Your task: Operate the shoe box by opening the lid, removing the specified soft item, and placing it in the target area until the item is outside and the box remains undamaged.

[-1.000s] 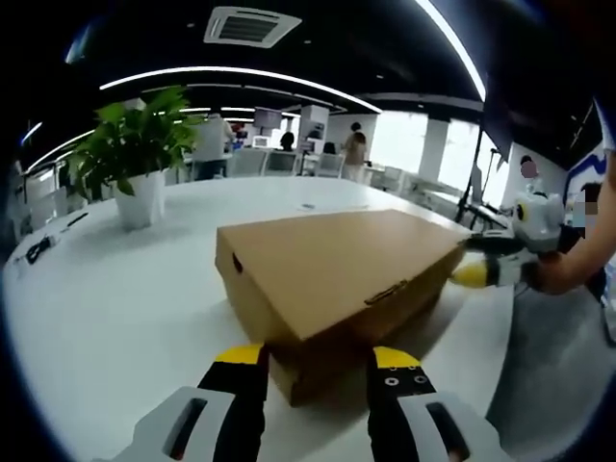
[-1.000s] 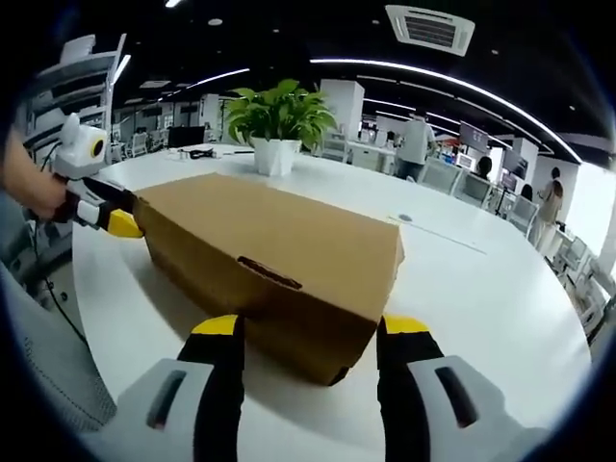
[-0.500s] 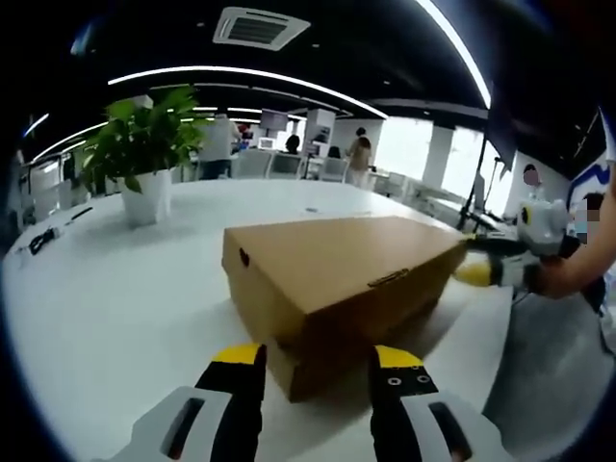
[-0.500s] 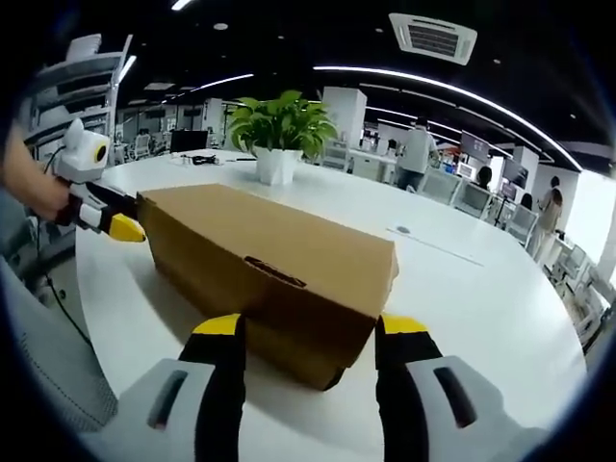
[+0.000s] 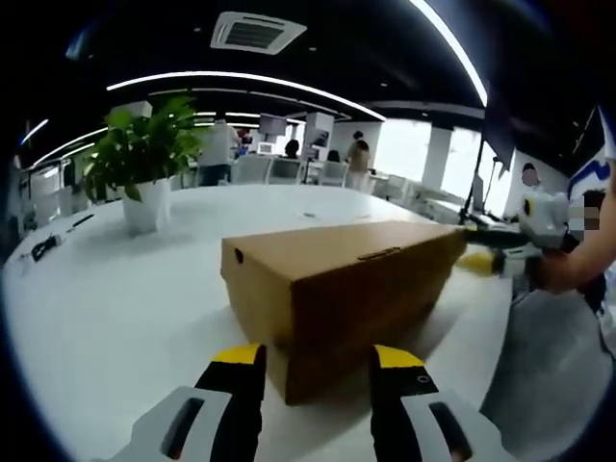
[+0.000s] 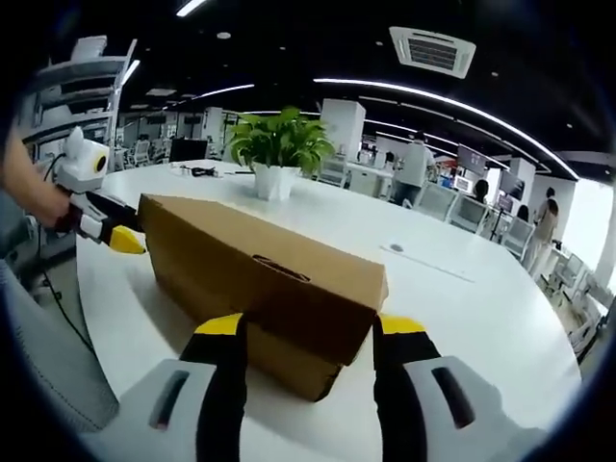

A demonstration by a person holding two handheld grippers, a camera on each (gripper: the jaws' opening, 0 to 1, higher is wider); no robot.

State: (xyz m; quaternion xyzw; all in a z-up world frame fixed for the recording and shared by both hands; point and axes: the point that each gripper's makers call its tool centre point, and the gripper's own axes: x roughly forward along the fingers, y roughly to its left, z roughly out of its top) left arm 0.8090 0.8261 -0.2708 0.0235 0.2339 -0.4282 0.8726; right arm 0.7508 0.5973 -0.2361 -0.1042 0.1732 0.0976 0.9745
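Note:
A closed brown cardboard shoe box (image 5: pixel 337 294) lies on the white round table (image 5: pixel 115 289). In the left gripper view my left gripper (image 5: pixel 315 358) is open, its yellow-tipped jaws flanking the box's near end. The right gripper (image 5: pixel 481 262) shows at the box's far end, held by a hand. In the right gripper view the shoe box (image 6: pixel 250 279) runs away to the left, and my right gripper (image 6: pixel 308 327) stands open around its near end. The left gripper (image 6: pixel 120 238) sits at the far end. The lid is down, so whatever is inside is hidden.
A potted green plant (image 5: pixel 144 164) stands on the table behind the box, plant (image 6: pixel 279 149) also in the right gripper view. A dark cable or small item (image 5: pixel 43 245) lies at the table's left edge. Desks, chairs and people fill the office beyond.
Both views have dropped lower, so the box's top now looks flatter and its sides show more. The box and both grippers keep their places at the two ends.

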